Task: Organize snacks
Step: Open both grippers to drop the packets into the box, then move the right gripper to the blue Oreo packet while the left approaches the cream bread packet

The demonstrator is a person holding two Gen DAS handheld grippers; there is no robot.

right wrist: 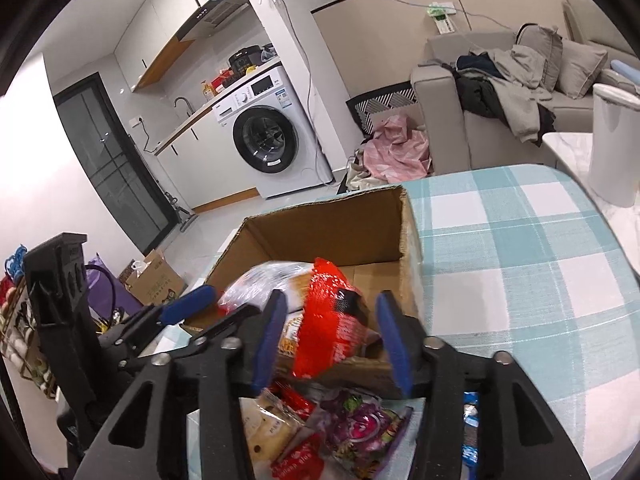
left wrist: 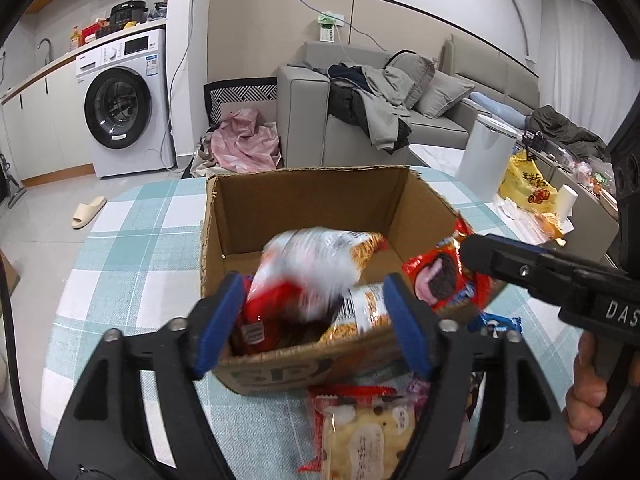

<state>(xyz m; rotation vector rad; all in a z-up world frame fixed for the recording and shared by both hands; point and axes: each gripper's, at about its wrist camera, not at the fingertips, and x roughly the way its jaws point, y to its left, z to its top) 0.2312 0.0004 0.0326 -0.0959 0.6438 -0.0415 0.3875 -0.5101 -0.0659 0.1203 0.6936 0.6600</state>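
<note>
An open cardboard box (left wrist: 304, 200) stands on the teal checked tablecloth (left wrist: 140, 260). A blurred orange-and-white snack bag (left wrist: 320, 264) lies over the box's near edge, between the blue pads of my left gripper (left wrist: 314, 320). The pads stand apart from it, open. A red cookie packet (right wrist: 332, 320) hangs over the box's near corner (right wrist: 384, 376), between the pads of my right gripper (right wrist: 332, 340), which is open too and not pressing on it. In the left wrist view that packet (left wrist: 440, 280) sits below a right finger (left wrist: 500, 260). A bread packet (left wrist: 368, 432) and a purple packet (right wrist: 360, 424) lie before the box.
A blue packet (left wrist: 496, 324) lies right of the box. A white bin (left wrist: 484, 156) and a yellow bag (left wrist: 524, 184) stand at the table's far right. A hand (left wrist: 588, 396) holds the right gripper. Sofa (left wrist: 312, 120) and washing machine (left wrist: 124, 104) are beyond.
</note>
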